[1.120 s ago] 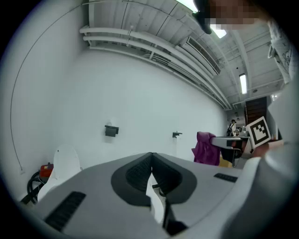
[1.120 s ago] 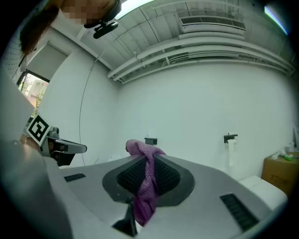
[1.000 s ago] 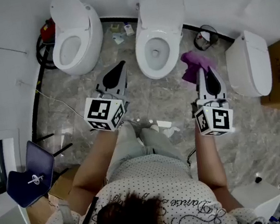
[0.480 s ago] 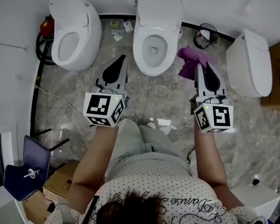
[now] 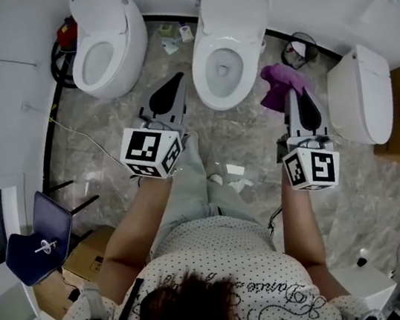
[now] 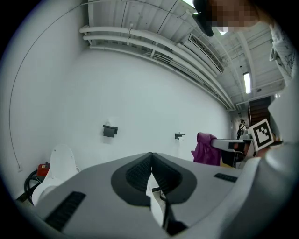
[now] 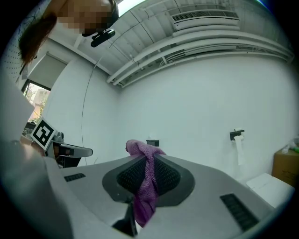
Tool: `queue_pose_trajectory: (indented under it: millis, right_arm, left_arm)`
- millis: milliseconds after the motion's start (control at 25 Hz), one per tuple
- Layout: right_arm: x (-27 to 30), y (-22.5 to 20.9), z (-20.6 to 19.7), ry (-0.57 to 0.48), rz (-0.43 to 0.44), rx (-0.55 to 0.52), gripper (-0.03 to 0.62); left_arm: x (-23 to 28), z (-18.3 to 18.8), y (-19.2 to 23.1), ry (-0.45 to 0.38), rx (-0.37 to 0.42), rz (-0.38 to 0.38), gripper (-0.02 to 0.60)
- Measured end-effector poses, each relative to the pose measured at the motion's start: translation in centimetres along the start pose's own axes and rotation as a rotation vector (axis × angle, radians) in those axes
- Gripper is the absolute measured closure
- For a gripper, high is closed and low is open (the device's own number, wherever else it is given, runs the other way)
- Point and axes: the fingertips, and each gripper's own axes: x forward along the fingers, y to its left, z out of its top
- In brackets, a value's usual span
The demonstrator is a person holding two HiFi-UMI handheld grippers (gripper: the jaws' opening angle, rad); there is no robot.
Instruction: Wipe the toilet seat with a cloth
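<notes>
Cloth (image 7: pixel 145 186) hangs pinched in the right gripper's (image 5: pixel 302 99) closed jaws. Toilet seat (image 5: pixel 204 79) sits ahead, to that gripper's left. Left gripper (image 5: pixel 174 92), jaws together and empty, hovers at the seat's other side.

Soft, even light fills the head view. It casts no hard shadows on the marble floor (image 5: pixel 242 141), and the white toilet (image 5: pixel 228 12) reads bright without glare. Both gripper views are strongly fisheye: black rounded corners, with the ceiling pipes (image 6: pixel 154 46) bowed into curves. A strip lamp (image 6: pixel 246 82) burns out white in the left gripper view. Close to the right lens, the purple cloth (image 7: pixel 145 186) stays fairly sharp — its weave shows.
</notes>
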Motion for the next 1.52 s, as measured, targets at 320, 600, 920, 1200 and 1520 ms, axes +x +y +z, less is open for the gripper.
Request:
queue_pose_trajectory:
  millis: [320,600,920,1200,1520]
  right_arm:
    - [8.1,-0.9,-0.5,0.018,-0.024,-0.011,0.536]
    - [17.0,-1.3,-1.0,0.015,-0.067,-0.023,0.534]
    - [22.5,-2.3,-2.2,0.052,-0.114,-0.018,0.534]
    - [26.0,-3.9,-4.1,0.085,-0.093,-0.007,0.534]
    - [31.5,-8.0,-7.1,0.113,0.016,-0.01,0.534]
  left_arm:
    - [6.6,0.4,5.1,0.009,-0.007,-0.043,0.577]
    - [13.4,0.7,11.3,0.014,-0.003,-0.11,0.577]
    - [19.4,0.2,15.5,0.033,-0.014,-0.155,0.577]
    - [23.0,-2.1,17.0,0.081,-0.044,-0.142,0.577]
    - [28.1,-4.3,17.5,0.117,-0.059,-0.071,0.578]
